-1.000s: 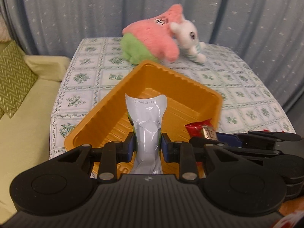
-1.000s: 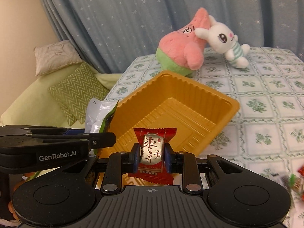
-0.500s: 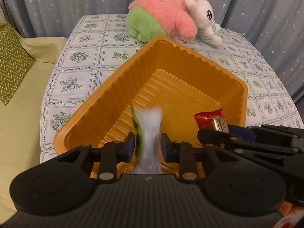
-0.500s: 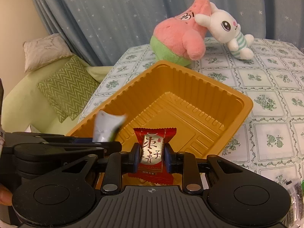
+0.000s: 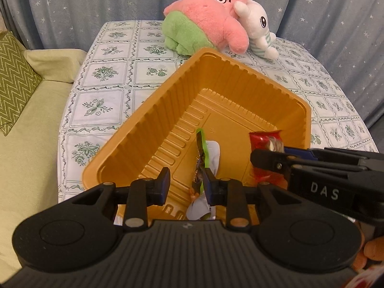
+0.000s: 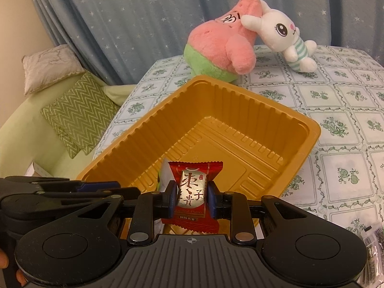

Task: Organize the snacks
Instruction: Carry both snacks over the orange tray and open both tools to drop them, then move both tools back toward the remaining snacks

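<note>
left wrist: left tongs (image 5: 186,184) spread, silver packet (image 5: 208,159) in orange tray (image 5: 153,110); right tongs (image 6: 190,198) clamp red candy (image 6: 192,192).

Your silver-green packet (image 5: 206,158) lies in the orange tray's (image 5: 144,129) six-o'clock corner; red candy (image 6: 192,189) stands upright, pinched.

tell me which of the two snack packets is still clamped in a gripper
The red packet: the right gripper pinches it between its fingers above the orange tray. The silver-green packet sits loose between the open left gripper fingers.
</note>
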